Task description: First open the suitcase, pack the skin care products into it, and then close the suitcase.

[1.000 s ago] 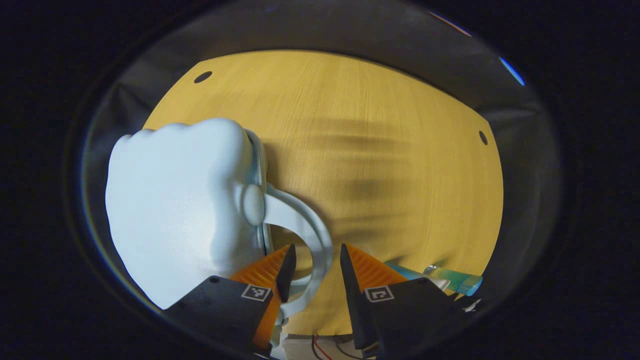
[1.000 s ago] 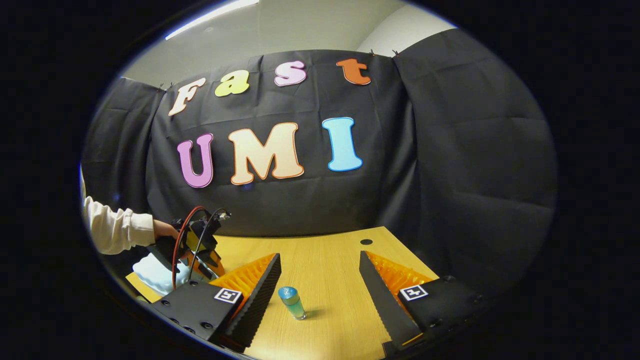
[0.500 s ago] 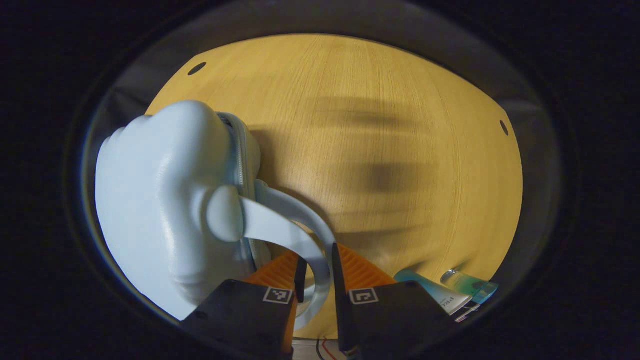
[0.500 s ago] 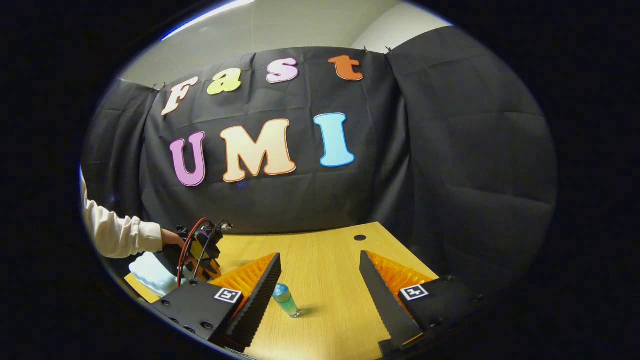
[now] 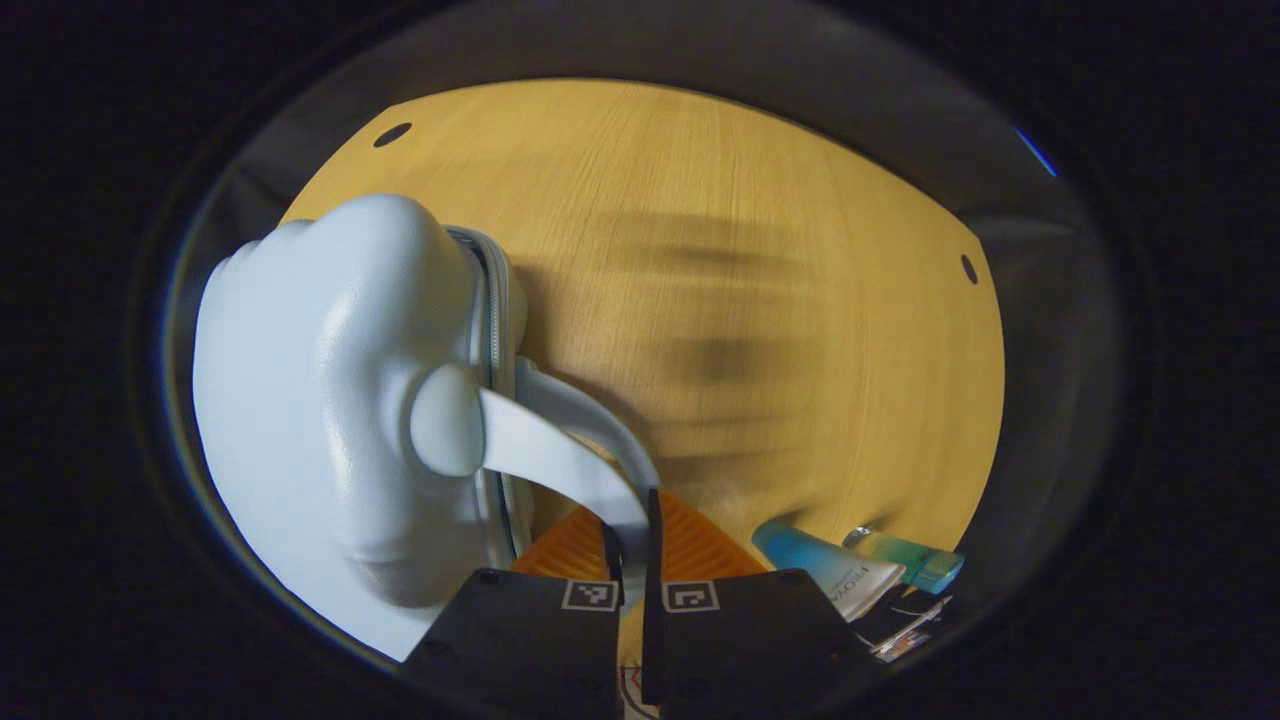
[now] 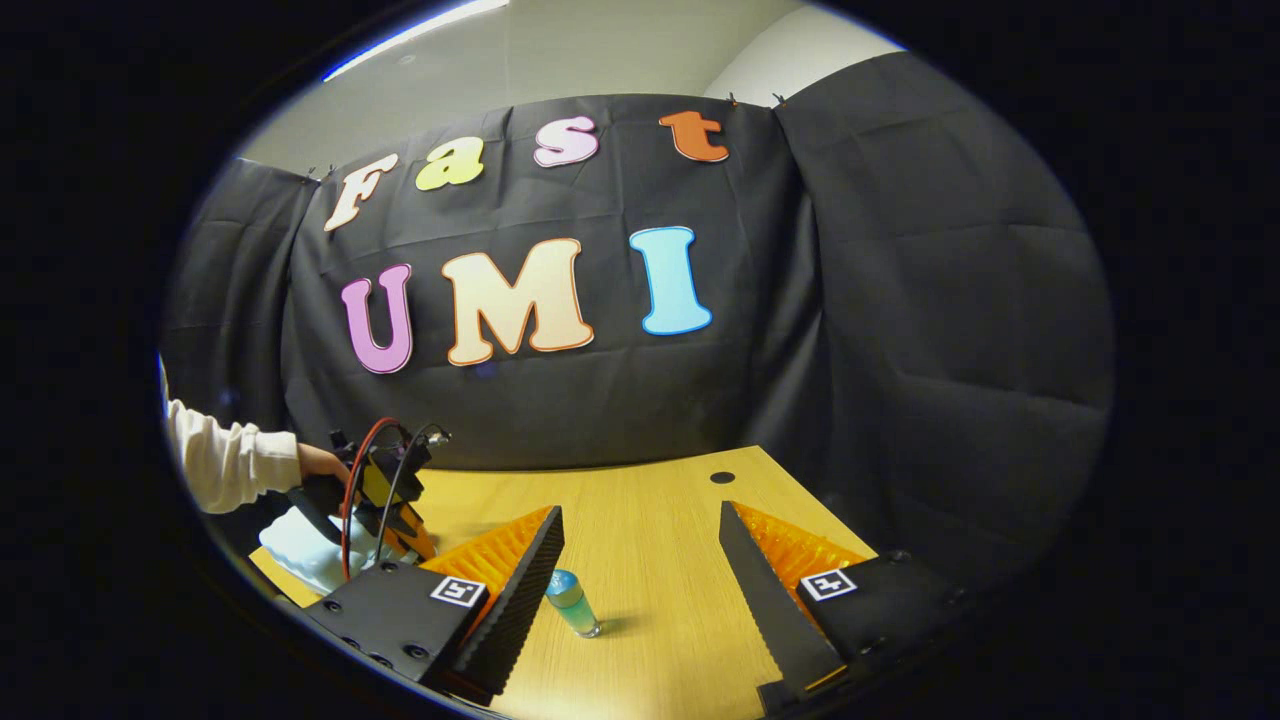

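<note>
Left gripper [image 5: 630,535]: clamped on the pale blue curved plastic handle [image 5: 560,465] of the suitcase, both fingers pressed against the strap; seen too from the right gripper view [image 6: 385,500], low at the left above the suitcase, red and black wires looping over it.
Hand [image 6: 318,463]: on the left gripper's back end, cream sleeve [image 6: 225,462] behind it.
Suitcase: small glossy pale blue hard-shell suitcase [image 5: 330,400], lying on the light wooden table [image 5: 760,300] at its left part, zip seam closed as far as visible, handle arching off its side toward the camera.
Right gripper [image 6: 640,570]: spread wide, nothing between the fingers, hovering low over the table.
Small bottle: translucent green bottle with blue rounded cap [image 6: 572,602], upright on the table, between the right gripper's fingers in the picture but farther off, nearer the finger on the picture's left, not touching.
Tube: turquoise-and-white squeeze tube [image 5: 825,565], lying on the table just right of the left gripper's fingers.
Second bottle: green bottle with blue cap [image 5: 905,560], lying on its side just beside the tube.
Table holes: dark round holes [image 5: 392,134] near the far corners.
</note>
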